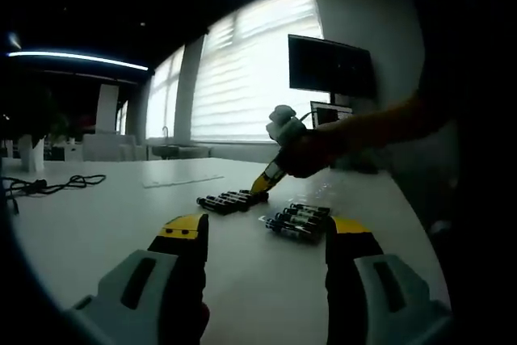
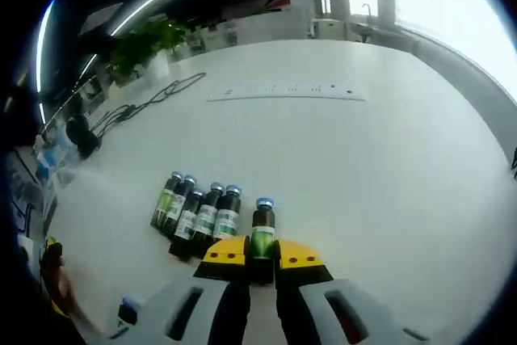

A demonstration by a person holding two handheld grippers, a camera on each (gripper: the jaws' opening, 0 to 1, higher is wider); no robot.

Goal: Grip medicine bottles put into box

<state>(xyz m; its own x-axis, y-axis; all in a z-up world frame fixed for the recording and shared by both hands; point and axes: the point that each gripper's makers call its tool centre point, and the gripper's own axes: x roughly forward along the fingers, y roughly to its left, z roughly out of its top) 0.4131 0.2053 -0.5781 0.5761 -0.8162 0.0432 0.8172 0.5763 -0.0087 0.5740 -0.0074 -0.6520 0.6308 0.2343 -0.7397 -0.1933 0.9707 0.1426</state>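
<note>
Right gripper view, nearest: right claw (image 2: 261,260) pinching a dark medicine bottle (image 2: 262,238) between its yellow-tipped jaws, green label and blue cap pointing away along the jaws, low over the white table (image 2: 388,167). Just left of it, a row of four more bottles (image 2: 196,213) lying side by side on the table, touching or nearly so, blue caps away from the camera. Farther off, a long flat strip (image 2: 283,94) lying across the table, then a black cable (image 2: 153,98) trailing toward the left edge, and a green plant (image 2: 145,42) at the far side. Left gripper view, nearest: left claw (image 1: 262,236) spread wide, nothing between the jaws, hovering above the table. Beyond it, two clusters of bottles lying flat: a nearer cluster (image 1: 297,220) to the right, a farther cluster (image 1: 230,199) to the left, a little apart from each other. At the far cluster, the other claw held in a person's hand (image 1: 311,151), yellow tip down at the end of the bottles. Past that, a dark monitor (image 1: 331,66) against bright blinded windows (image 1: 250,78). Cannot tell which, if any, of these is the box.
</note>
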